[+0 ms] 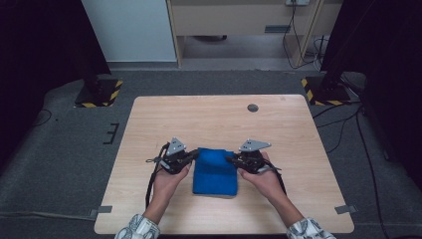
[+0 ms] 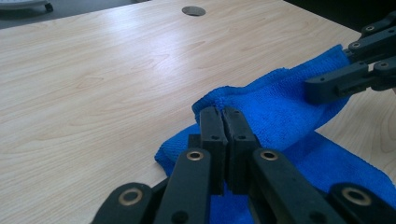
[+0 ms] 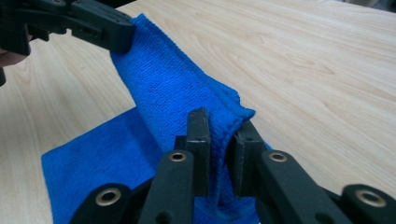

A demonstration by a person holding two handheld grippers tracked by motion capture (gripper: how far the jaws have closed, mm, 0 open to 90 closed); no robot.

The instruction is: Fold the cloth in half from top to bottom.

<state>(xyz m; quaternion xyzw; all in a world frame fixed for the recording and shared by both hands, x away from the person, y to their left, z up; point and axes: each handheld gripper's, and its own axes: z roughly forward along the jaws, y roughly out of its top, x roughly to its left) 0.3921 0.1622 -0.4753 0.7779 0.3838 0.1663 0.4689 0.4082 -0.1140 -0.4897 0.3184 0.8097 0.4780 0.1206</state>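
Observation:
A blue cloth [image 1: 215,172] lies on the wooden table [image 1: 214,119] between my two grippers, its far edge lifted off the wood. My left gripper [image 2: 224,114] is shut on the cloth's [image 2: 285,107] left far corner, jaws pressed together on the fabric. In the high view it sits at the cloth's left side [image 1: 196,154]. My right gripper [image 3: 219,121] holds its jaws slightly parted, with the other far corner of the cloth [image 3: 163,88] lying loosely in the gap. From above it is at the cloth's right side [image 1: 230,159]. Each gripper shows in the other's view: right [image 2: 313,91], left [image 3: 123,35].
A round dark grommet hole [image 1: 253,107] sits near the table's far edge. Bare wood surrounds the cloth on all sides. Black stands with striped bases [image 1: 99,92] are on the floor beyond both far corners.

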